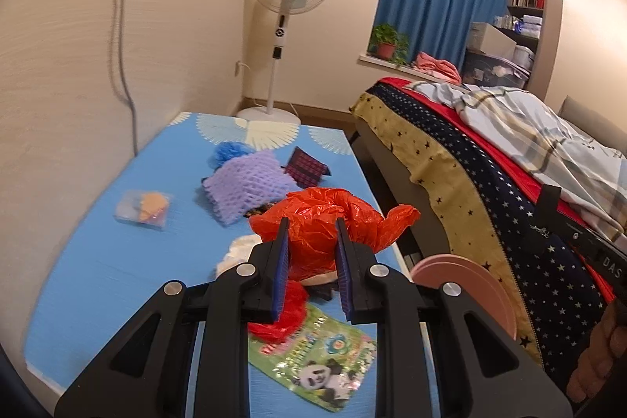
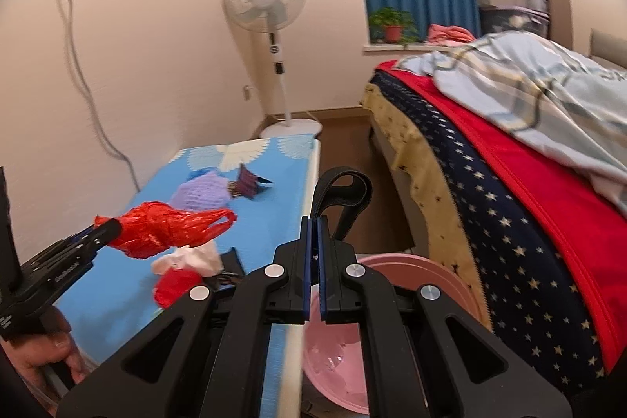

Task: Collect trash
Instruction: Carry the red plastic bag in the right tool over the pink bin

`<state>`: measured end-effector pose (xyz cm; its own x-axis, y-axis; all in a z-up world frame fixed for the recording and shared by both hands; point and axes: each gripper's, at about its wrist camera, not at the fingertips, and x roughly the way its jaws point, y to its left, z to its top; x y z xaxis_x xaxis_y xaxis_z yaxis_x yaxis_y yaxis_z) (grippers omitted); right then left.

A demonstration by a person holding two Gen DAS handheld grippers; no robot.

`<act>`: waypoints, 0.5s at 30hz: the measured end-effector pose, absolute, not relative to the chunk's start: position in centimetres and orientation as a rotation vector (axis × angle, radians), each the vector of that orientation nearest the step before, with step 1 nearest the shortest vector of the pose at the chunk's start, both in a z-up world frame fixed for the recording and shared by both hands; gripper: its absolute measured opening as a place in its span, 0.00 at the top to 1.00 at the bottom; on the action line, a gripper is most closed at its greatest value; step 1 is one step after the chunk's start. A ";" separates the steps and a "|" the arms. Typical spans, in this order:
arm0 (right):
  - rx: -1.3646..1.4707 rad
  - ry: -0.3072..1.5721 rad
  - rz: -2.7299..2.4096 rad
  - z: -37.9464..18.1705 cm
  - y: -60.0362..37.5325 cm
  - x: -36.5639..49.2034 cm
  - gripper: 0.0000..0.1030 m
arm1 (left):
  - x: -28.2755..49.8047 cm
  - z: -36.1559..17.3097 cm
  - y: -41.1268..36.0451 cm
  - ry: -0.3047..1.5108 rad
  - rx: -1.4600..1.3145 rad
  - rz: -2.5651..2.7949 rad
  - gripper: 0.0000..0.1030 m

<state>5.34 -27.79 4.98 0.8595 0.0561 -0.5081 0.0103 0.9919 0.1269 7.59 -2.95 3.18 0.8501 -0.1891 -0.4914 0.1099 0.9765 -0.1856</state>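
Two grippers are in use. The left gripper (image 1: 312, 226) is clenched on a crumpled orange-red plastic bag (image 1: 329, 222), lifted above the blue-covered table (image 1: 98, 261). The right gripper (image 2: 313, 222) is closed with nothing between its pads, beside the round pink plastic bin (image 2: 411, 265) that stands between table and bed (image 2: 509, 183).

I judge the step is carrying the bag to the bin; next the left hand must bring it over the opening and release it.

Only the left view shows the panda-printed wrapper (image 1: 321, 363) on the table. Only the right view shows the inside of the bin and the hand (image 2: 43, 351) that holds the left gripper.
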 end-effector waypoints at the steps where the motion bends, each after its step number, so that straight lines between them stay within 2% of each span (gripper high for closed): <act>1: 0.139 0.535 0.015 4.9 -28.3 5.4 0.97 | 7.6 3.0 -3.3 0.533 -0.151 -0.166 0.79; 15: 0.179 0.541 -0.080 4.0 -30.5 6.4 0.97 | 9.1 1.3 -7.0 0.551 -0.123 -0.249 0.79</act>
